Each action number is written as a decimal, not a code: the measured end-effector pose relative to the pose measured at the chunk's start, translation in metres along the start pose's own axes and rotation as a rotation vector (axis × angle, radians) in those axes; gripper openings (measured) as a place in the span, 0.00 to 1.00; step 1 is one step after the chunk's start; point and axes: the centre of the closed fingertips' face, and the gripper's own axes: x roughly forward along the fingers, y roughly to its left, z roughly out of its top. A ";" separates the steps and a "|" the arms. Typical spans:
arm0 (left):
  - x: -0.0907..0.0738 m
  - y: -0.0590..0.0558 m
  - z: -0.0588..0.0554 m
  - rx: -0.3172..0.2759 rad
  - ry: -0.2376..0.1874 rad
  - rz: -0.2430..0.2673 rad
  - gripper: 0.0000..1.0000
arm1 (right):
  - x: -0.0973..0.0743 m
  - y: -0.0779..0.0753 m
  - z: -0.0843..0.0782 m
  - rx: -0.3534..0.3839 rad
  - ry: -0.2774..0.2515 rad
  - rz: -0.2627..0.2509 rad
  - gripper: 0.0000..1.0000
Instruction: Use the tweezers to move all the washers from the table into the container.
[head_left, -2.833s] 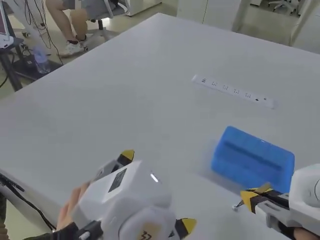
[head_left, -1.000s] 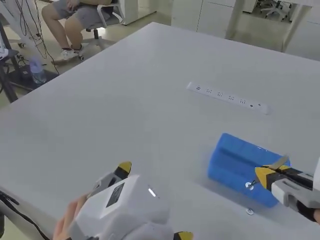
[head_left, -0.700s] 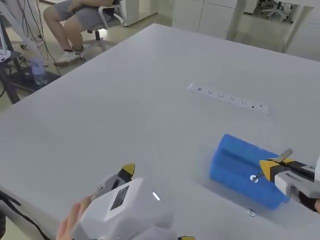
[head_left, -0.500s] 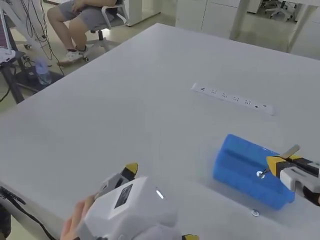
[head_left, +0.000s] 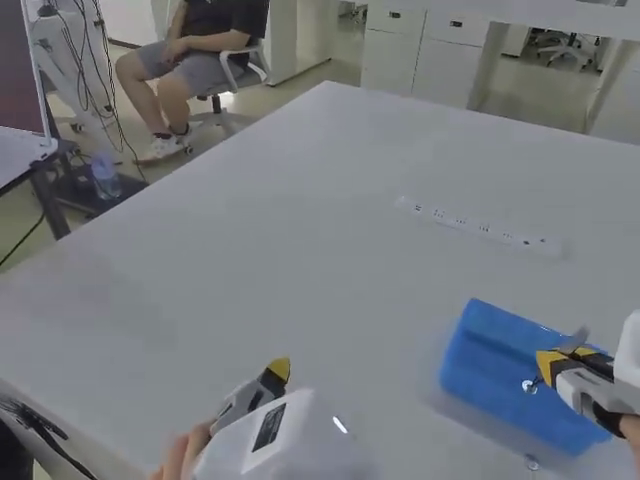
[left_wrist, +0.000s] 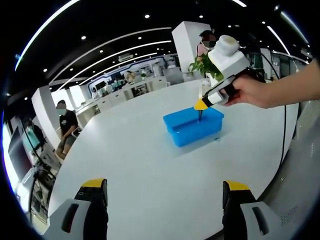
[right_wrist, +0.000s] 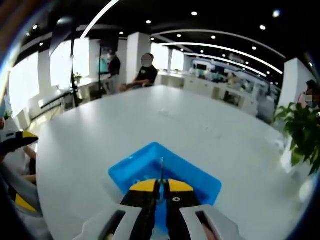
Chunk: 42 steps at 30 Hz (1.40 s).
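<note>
In the head view my right gripper (right_wrist: 161, 186) is cut off by the frame's right edge and my left gripper (left_wrist: 164, 186) by the bottom edge. The tweezers (right_wrist: 161, 172) are a thin sliver in the right gripper view, their tip too fine to read there; in the head view a small washer (head_left: 527, 385) glints at that tip, over the blue container (head_left: 490, 350); a second washer (head_left: 532, 463) lies on the table (head_left: 250, 260) just before the container. My right gripper's jaws are pressed together on the tweezers, which point down into the container; my left gripper hangs low over the table's near side, well apart from the container, jaws spread wide, nothing between them.
</note>
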 end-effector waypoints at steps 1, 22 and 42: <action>0.000 0.000 0.000 0.003 -0.001 0.002 0.98 | 0.002 0.001 -0.002 -0.001 0.004 0.000 0.02; 0.001 -0.001 -0.004 0.021 0.022 0.004 0.95 | 0.013 0.000 -0.028 0.012 0.061 0.001 0.02; 0.004 -0.004 -0.011 0.061 0.064 -0.005 0.95 | 0.004 -0.007 -0.014 0.044 0.017 0.011 0.03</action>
